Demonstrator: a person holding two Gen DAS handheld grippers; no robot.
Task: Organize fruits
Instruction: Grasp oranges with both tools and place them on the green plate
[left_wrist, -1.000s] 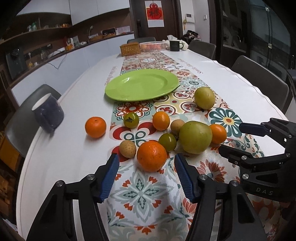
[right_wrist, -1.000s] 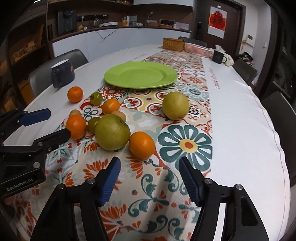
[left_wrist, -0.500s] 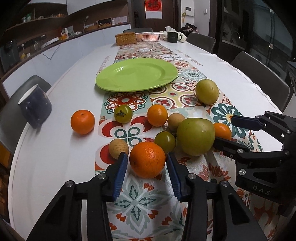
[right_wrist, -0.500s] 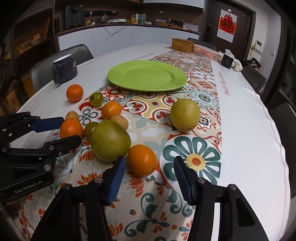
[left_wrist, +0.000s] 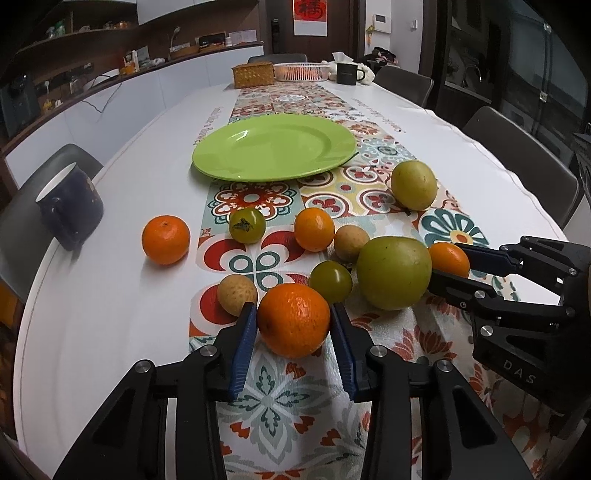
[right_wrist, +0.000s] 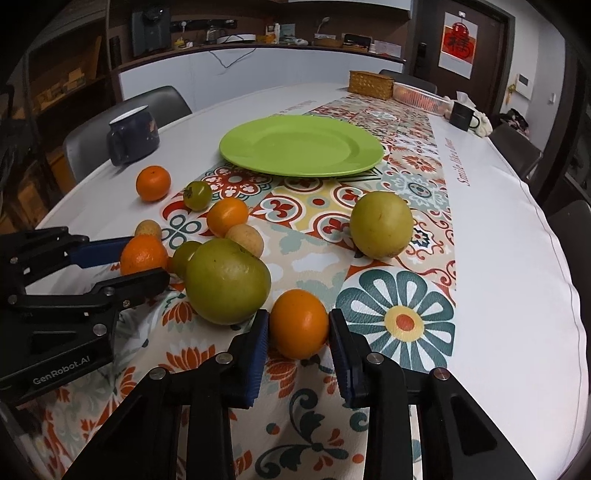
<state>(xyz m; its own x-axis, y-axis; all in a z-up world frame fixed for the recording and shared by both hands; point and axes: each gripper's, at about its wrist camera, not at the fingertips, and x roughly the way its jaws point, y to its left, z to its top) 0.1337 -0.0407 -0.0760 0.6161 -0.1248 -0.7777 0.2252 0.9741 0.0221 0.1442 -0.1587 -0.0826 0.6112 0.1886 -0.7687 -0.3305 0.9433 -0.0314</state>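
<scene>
Several fruits lie on the patterned runner in front of an empty green plate. My left gripper has a large orange between its blue pads; the jaws are closing and both pads touch its sides. My right gripper is shut on a smaller orange, which rests on the cloth. A big green fruit sits between the two held oranges. In the left wrist view the right gripper reaches in from the right around its orange.
Loose fruit: an orange, a small orange, two green tomatoes, two tan fruits, a yellow-green fruit. A blue mug stands near the left table edge. A wicker basket and a dark mug stand far back.
Both grippers edged forward and their jaws narrowed from wide open until the pads met the sides of the two oranges. The fruits have stayed in place.
</scene>
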